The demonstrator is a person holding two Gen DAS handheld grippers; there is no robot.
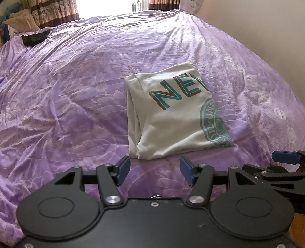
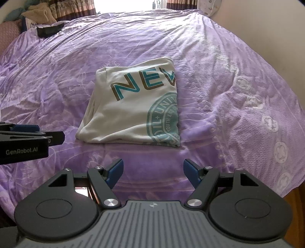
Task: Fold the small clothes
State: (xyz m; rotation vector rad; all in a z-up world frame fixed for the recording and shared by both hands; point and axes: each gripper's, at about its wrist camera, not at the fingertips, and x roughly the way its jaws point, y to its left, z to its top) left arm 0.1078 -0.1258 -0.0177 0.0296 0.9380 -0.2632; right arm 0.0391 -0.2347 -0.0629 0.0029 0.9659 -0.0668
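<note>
Shirt: a white T-shirt (image 1: 171, 112) (image 2: 133, 106) lies folded into a compact rectangle on the bed, a little right of the middle in the left wrist view and near the middle in the right wrist view.
Print: teal and brown letters reading "NEV" run across the top layer, and part of a round teal seal shows at the folded right edge.
Folds: stacked layers show along the shirt's left edge; the near edge lies flat on the cover.
Bed: a purple bedspread (image 1: 76, 95) (image 2: 228, 95) with a pale leaf pattern and a band of white flower rings along its right side covers the bed; it is creased all over.
Left tool: the left tool (image 1: 155, 169) (image 2: 51, 137) is held just short of the shirt's near edge, its blue pads wide apart and nothing between them; it touches no cloth. In the right wrist view it enters from the left edge, seen side-on.
Right tool: the right tool (image 2: 153, 172) (image 1: 282, 156) is held near the bed's front edge, its blue pads spread wide and empty, clear of the shirt. In the left wrist view only its tip shows at the right edge.
Far corner: a black object (image 1: 35, 38) (image 2: 49, 30) lies at the far left of the bed, next to tan pillows (image 1: 21, 21).
Background: patterned curtains (image 1: 55, 11) hang beside a bright window at the head of the bed.
</note>
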